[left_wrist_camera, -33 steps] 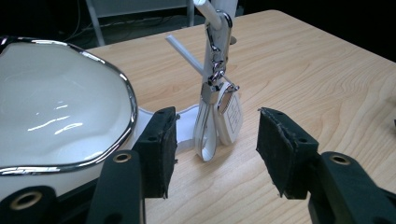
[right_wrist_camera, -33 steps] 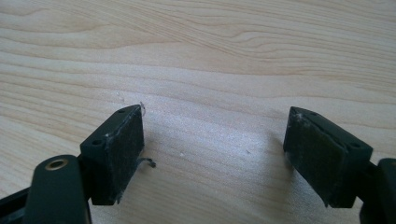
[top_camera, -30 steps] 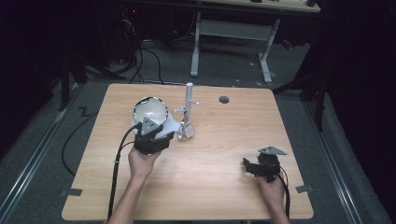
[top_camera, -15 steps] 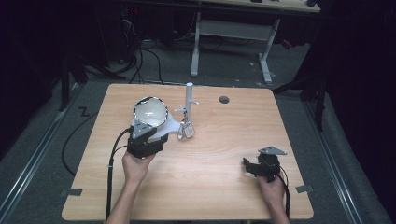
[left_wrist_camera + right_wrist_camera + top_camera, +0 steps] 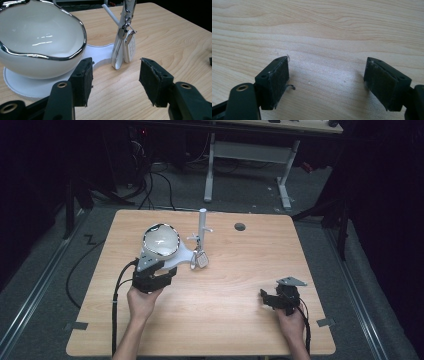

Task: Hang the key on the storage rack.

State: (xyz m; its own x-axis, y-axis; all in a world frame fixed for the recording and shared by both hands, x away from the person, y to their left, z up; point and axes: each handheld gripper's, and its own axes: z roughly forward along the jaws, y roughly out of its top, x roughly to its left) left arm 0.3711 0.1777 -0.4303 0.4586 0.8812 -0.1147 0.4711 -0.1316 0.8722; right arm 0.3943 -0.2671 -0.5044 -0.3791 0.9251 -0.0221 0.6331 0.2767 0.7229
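A white bowl (image 5: pixel 161 240) (image 5: pixel 37 47) with a silver rim sits on a flat white base (image 5: pixel 183 257) (image 5: pixel 25 86) left of the table's middle. From that base rises a white post (image 5: pixel 202 227) (image 5: pixel 125 32), and a white tag on a strap (image 5: pixel 201 260) (image 5: pixel 130 46) hangs from it. My left gripper (image 5: pixel 157 272) (image 5: pixel 115 82) is open just in front of the base, its jaws wide apart and holding nothing. My right gripper (image 5: pixel 267 296) (image 5: pixel 325 82) is open low over bare wood at the front right, nothing between its jaws.
The wooden table (image 5: pixel 240 270) has a round dark hole (image 5: pixel 240 226) near its back edge. Cables (image 5: pixel 120 295) trail from the left gripper over the front left. Behind the table stand a white desk frame (image 5: pixel 250 155) and floor cables.
My left gripper has drawn back slightly toward the table's front, away from the bowl. The right gripper has stayed put.
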